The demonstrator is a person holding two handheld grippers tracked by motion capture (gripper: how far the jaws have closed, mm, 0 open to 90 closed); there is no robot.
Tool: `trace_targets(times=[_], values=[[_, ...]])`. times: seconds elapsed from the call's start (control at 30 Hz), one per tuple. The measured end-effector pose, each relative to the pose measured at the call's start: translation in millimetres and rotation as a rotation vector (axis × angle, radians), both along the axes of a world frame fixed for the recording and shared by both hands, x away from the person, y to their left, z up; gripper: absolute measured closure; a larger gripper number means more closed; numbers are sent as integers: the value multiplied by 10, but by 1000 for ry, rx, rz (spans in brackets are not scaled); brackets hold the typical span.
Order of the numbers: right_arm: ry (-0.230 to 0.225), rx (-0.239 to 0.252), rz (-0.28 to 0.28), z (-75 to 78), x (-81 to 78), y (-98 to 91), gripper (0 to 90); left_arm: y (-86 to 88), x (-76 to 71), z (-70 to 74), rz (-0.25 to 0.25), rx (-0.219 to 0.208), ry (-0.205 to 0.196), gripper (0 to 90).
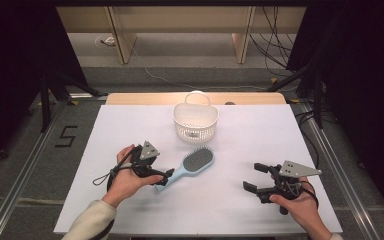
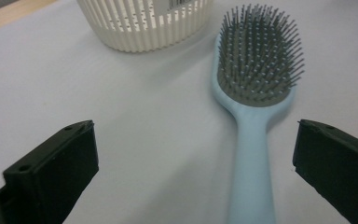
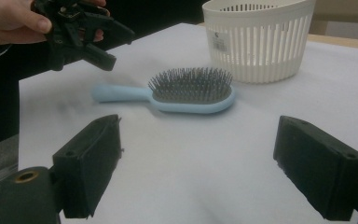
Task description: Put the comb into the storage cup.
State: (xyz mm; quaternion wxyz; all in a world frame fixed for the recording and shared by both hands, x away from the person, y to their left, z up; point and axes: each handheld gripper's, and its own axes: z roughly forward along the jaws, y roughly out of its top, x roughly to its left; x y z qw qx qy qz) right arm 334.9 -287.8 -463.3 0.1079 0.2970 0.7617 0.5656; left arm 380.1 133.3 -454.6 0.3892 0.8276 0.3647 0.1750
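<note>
**Closing squarely on the brush handle**

The pale blue plastic hairbrush with grey bristles (image 1: 192,165) lies flat on the white table sheet (image 1: 130,125), bristles up, its oval head pointing toward the white slatted plastic basket (image 1: 195,121) and its handle trailing back toward the person's left hand. The head sits just in front of the basket, near it but not touching.

The left gripper (image 1: 166,176) hovers right at the handle's end. Its jaws are spread wide; in the left gripper view the handle runs up between them, closer to the right-hand jaw, and neither pad presses on it. So the brush is not held yet, and the step in hand looks like taking the handle.

To do that well, it seems best to centre the handle between the pads first, since it now lies off toward one jaw and a lopsided closing could push the brush sideways across the sheet. Coming low enough that the pads meet the handle's flanks, not its rounded top, should keep it from squirting out. Gripping a little up from the handle's end would likely tame the heavier head.

The right gripper (image 1: 258,177) rests well away from the brush, on its far side from the left hand, jaws likewise spread and empty.
</note>
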Motion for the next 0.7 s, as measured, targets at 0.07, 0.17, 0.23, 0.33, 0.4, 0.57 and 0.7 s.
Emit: trace_targets(times=[0.07,0.17,0.23,0.33,0.4,0.57,0.7], values=[[0,-1,0,-2,1,1,159,17,-23,-11,-6,0,8,0],[0,-2,1,-2,0,3,159,41,-46,-13,-14,-1,15,0],[0,-3,1,-3,0,2,159,52,-63,-4,-19,3,16,0],[1,-5,-1,-5,2,3,159,68,-75,20,-38,-5,27,0],[2,-7,-2,-8,1,6,159,80,-77,38,-49,3,24,3],[3,-10,-2,-11,2,12,159,91,-75,58,-53,19,18,26],[5,-10,-4,-12,1,13,159,77,-75,85,-53,24,13,68]])
